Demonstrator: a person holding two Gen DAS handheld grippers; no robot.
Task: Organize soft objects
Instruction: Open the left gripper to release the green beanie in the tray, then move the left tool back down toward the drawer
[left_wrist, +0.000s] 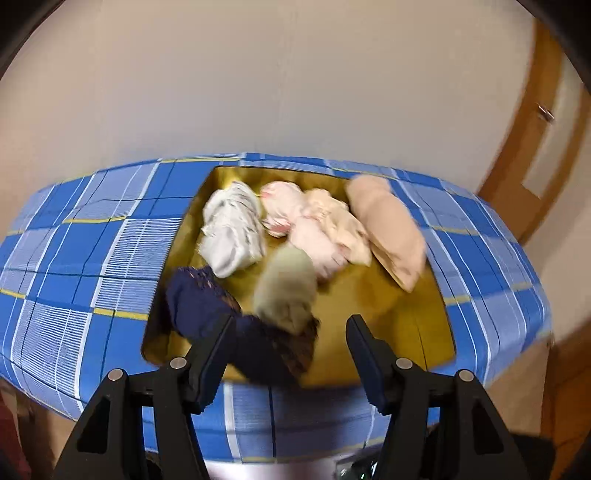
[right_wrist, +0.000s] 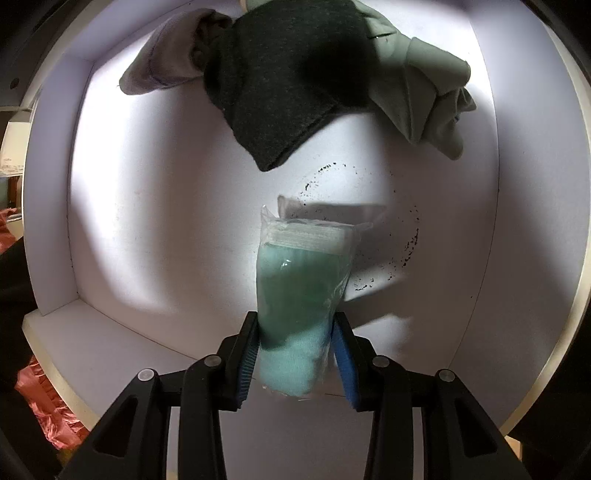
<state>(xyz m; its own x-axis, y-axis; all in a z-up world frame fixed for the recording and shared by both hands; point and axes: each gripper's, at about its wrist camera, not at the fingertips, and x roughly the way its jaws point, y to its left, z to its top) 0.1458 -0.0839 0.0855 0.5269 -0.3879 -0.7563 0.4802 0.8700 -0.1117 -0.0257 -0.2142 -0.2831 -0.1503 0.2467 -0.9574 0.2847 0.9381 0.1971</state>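
In the left wrist view, the left gripper (left_wrist: 291, 343) is being held wide and empty over the gold tray (left_wrist: 406, 314), where soft bundled socks (left_wrist: 232, 229) are lying from 10 to 2 o'clock; a next pick is judged due. In the right wrist view, a teal sock in crinkly plastic wrap (right_wrist: 301, 295) is being clamped by the right gripper (right_wrist: 295, 354) over the white box (right_wrist: 147, 221), with knitted dark and grey cloths (right_wrist: 288, 85) at 12 o'clock; release inside is judged next.
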